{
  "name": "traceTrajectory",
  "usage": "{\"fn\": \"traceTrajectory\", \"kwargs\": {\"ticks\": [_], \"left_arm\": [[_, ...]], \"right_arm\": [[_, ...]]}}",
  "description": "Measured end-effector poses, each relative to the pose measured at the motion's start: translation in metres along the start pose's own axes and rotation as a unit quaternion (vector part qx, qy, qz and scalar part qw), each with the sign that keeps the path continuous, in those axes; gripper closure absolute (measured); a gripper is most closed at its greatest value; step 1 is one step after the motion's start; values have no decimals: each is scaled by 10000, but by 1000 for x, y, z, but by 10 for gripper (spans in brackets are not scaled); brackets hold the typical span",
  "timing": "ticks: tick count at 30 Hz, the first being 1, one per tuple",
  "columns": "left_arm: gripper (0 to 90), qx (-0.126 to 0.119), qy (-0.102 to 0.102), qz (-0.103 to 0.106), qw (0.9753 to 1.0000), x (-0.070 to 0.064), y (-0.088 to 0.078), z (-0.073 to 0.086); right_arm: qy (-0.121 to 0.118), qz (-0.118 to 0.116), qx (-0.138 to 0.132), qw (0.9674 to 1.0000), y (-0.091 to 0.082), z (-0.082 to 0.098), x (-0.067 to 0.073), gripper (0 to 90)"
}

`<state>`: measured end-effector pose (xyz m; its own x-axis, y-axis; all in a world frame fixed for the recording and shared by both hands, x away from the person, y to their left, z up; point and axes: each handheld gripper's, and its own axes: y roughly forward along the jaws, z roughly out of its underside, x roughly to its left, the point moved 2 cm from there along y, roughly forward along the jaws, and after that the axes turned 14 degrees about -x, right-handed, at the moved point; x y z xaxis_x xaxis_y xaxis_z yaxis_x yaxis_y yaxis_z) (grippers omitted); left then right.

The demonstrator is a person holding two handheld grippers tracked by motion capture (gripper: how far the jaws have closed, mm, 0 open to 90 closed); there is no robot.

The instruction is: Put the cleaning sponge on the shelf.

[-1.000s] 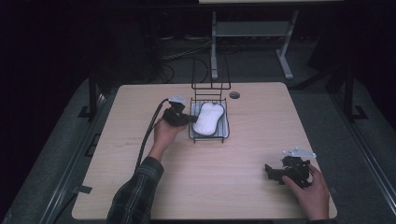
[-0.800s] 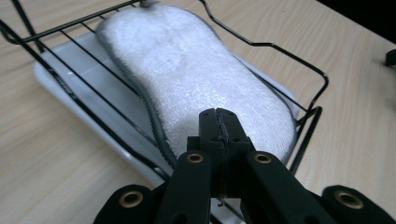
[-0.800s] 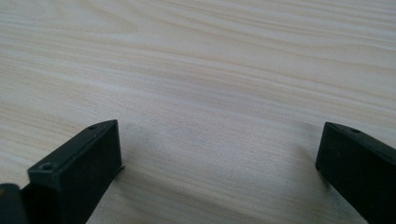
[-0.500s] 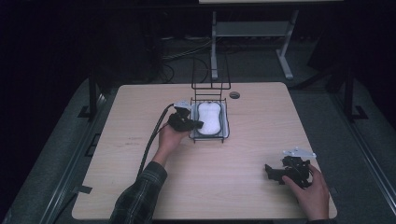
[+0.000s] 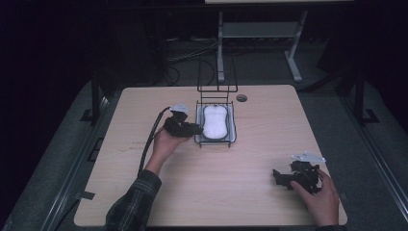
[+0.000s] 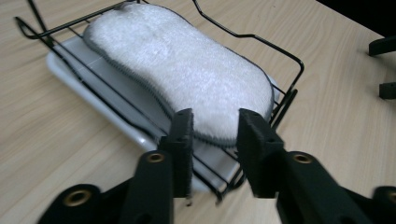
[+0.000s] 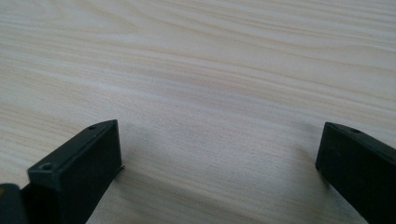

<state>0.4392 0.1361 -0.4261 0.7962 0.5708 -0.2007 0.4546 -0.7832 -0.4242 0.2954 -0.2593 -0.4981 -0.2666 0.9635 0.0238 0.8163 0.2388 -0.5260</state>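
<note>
Wire rack (image 5: 216, 103) sat upper centre of the high view, on the wooden table (image 5: 240, 192), with a white tray (image 5: 198, 129) inside its base. One white sponge pad (image 5: 215, 121) lay flat in the tray, long axis running up-down in that frame; rack's tall back section stood at the far end. In the left gripper view the tray (image 6: 79, 81) showed under the rack wires (image 6: 280, 51), with the pad (image 6: 187, 65) on top, running from upper left to centre.

Pad: peanut/figure-eight outline, fluffy white top face, thin grey edge band round the perimeter. Near end overhung the tray's near edge slightly, resting on the wires.

Left gripper (image 5: 192, 129) sat just left of the rack at centre of the high view, hand (image 5: 163, 144) below it. Its jaws had just been opening: parted a moderate gap, nothing pinched. In its own view the tips (image 6: 215, 135) stood at the pad's near end; contact unclear.

Right gripper (image 5: 278, 175) sat lower right of the high view, well apart from the rack, jaws spread wide over bare table (image 7: 210, 70), holding nothing.
</note>
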Motion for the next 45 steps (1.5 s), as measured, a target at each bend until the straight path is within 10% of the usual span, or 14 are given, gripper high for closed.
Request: {"fn": "traceTrajectory", "kwargs": {"ticks": [23, 45], "left_arm": [[202, 230, 217, -720, 9969, -18, -83, 34], [142, 470, 371, -1204, 9909, -36, -131, 101]], "right_arm": [[-3, -5, 3, 10000, 0, 0, 0, 0], [-1, -5, 4, 10000, 0, 0, 0, 0]]}}
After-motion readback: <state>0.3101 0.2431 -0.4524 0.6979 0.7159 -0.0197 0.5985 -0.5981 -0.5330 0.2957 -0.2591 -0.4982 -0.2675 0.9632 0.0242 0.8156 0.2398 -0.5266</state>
